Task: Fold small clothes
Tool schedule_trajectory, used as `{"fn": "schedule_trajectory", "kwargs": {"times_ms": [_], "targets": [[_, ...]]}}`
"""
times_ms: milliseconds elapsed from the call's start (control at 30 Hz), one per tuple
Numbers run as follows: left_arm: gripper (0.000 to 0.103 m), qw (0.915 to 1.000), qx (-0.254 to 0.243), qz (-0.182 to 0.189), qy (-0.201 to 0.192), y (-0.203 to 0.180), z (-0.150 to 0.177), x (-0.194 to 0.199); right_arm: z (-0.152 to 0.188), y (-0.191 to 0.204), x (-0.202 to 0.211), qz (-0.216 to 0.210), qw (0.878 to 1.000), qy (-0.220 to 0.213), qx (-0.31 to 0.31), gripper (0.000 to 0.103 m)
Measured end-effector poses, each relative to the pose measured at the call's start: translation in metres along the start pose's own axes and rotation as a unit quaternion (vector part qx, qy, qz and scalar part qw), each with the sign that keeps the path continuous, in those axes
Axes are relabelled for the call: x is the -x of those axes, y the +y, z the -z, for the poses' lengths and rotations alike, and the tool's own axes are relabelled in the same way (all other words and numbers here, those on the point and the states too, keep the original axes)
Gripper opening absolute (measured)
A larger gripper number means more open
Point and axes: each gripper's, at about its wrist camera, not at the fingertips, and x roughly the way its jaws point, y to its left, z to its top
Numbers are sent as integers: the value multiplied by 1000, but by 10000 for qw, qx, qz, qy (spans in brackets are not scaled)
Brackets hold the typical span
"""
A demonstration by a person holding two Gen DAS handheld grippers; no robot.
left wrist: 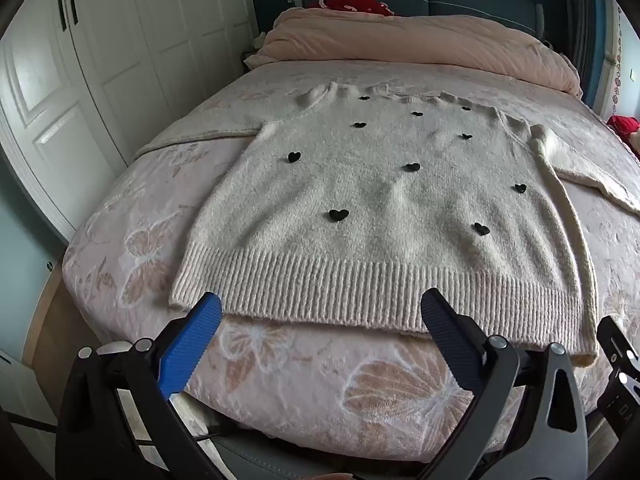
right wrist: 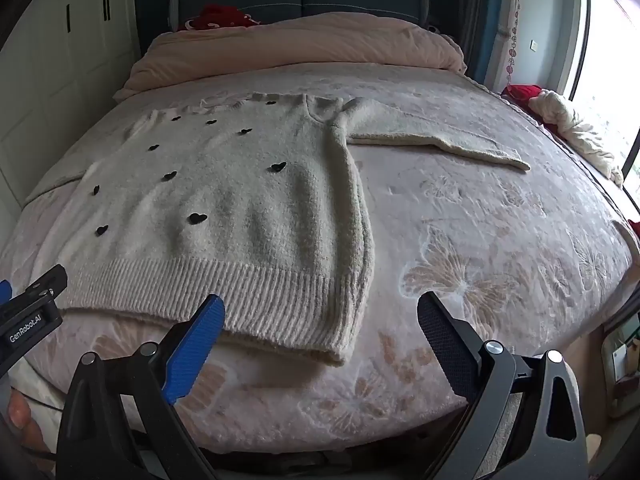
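Two wrist views from the bed's foot, angled down, both sharing the sweater [left wrist: 360,200] [right wrist: 224,208].

Each handheld unit is a black two-finger gripper with angular link arms joined by round silver pivot pins. On the left gripper [left wrist: 322,320] and the right gripper [right wrist: 320,320], one ribbed finger pad is bright blue [right wrist: 192,352] and the other is black with a fine mesh texture [right wrist: 448,348]. White "GenRobot.AI" lettering [right wrist: 26,330] marks the left unit's black housing.
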Motion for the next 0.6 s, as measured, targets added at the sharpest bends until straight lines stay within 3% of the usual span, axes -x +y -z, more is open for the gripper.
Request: {"fn": "schedule_trajectory", "kwargs": {"times_ms": [200,600], "targets": [[98,9997,-189,-151,-91,-13,6,3,1,3,1,-24,9999,-29,112,96],[98,9998,-170,-32,-2,-9,5,-1,3,8,-1,-48,9999,125,96,96]]}}
